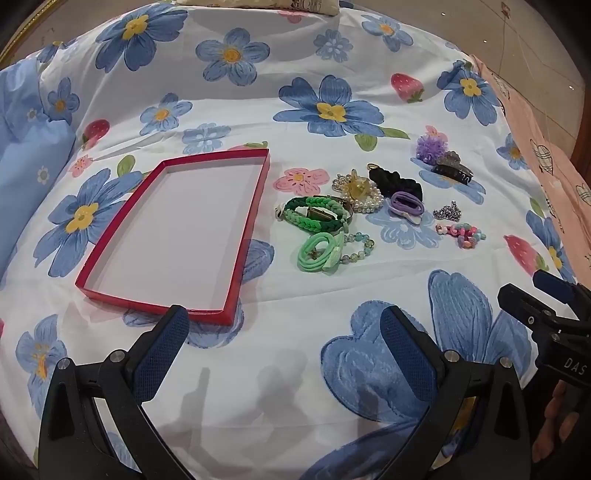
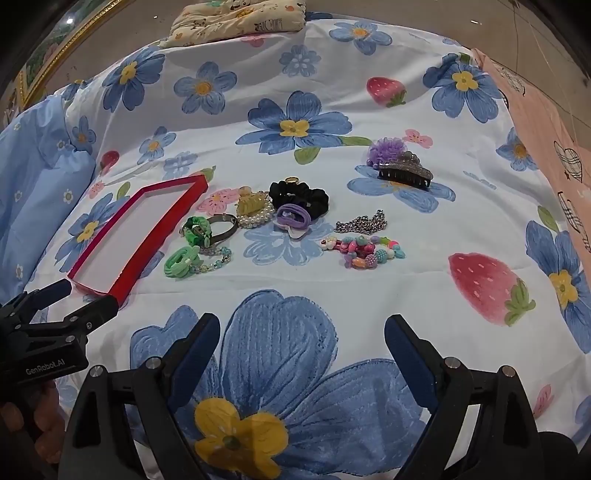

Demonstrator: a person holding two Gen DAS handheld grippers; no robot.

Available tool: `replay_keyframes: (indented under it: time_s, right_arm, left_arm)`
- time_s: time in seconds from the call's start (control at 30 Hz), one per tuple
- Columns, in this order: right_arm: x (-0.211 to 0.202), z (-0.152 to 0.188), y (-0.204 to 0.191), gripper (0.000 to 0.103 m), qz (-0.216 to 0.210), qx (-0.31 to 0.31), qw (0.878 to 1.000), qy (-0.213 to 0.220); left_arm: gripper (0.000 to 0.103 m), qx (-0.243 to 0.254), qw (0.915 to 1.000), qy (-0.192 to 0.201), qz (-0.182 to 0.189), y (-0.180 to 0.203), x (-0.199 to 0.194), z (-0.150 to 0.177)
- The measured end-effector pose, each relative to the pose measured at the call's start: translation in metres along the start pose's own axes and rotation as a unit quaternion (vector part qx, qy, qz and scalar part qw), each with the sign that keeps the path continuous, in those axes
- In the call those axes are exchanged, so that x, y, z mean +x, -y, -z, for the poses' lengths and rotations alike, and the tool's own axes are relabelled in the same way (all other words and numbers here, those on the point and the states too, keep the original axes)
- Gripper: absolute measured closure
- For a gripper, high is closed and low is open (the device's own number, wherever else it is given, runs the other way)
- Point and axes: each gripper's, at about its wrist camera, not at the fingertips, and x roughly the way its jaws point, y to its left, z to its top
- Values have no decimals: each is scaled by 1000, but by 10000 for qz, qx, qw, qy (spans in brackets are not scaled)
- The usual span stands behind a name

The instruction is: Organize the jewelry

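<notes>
A shallow red tray (image 1: 245, 236) (image 2: 131, 271) with a white floor lies on the flowered bedsheet, nothing in it. To its right is a scatter of jewelry and hair pieces: a green braided band (image 1: 314, 214) (image 2: 195, 229), a mint green hair tie (image 1: 319, 251) (image 2: 181, 262), a pearl bracelet (image 1: 365, 201) (image 2: 255, 218), a black scrunchie (image 1: 397, 182) (image 2: 299, 194), a silver chain (image 1: 447, 212) (image 2: 362, 223), a colourful bead bracelet (image 1: 461, 230) (image 2: 365, 249) and a dark claw clip (image 1: 452, 170) (image 2: 404, 171). My left gripper (image 1: 284, 328) hovers open near the tray's front corner. My right gripper (image 2: 301, 339) is open over bare sheet, short of the pieces.
A light blue pillow (image 1: 26, 155) (image 2: 40, 184) lies along the left. A pink printed cloth (image 1: 546, 147) (image 2: 546, 129) borders the right edge of the bed. A small cream cushion (image 2: 236, 18) sits at the far end. Tiled floor lies beyond.
</notes>
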Motion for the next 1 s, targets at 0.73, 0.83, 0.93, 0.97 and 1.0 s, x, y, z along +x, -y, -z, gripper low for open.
replay_keyframes:
  time_s: [0.73, 0.83, 0.93, 0.97, 1.0]
  right_arm:
    - [-2, -2, 0, 11, -21, 1, 10000, 0]
    - [-1, -2, 0, 11, -30, 10, 10000, 16]
    - [-1, -2, 0, 11, -28, 5, 10000, 16]
    - [-1, -2, 0, 11, -37, 8, 10000, 18]
    - [-1, -2, 0, 11, -36, 14, 10000, 14]
  left_arm:
    - [0, -2, 10000, 9, -1, 0, 0, 1]
    - [0, -3, 10000, 11, -4, 0, 0, 1]
    - [0, 4, 10000, 7, 22, 1, 0, -1]
    - [0, 15, 10000, 8, 32, 1, 0, -2]
    - [0, 27, 10000, 13, 50, 1, 1, -4]
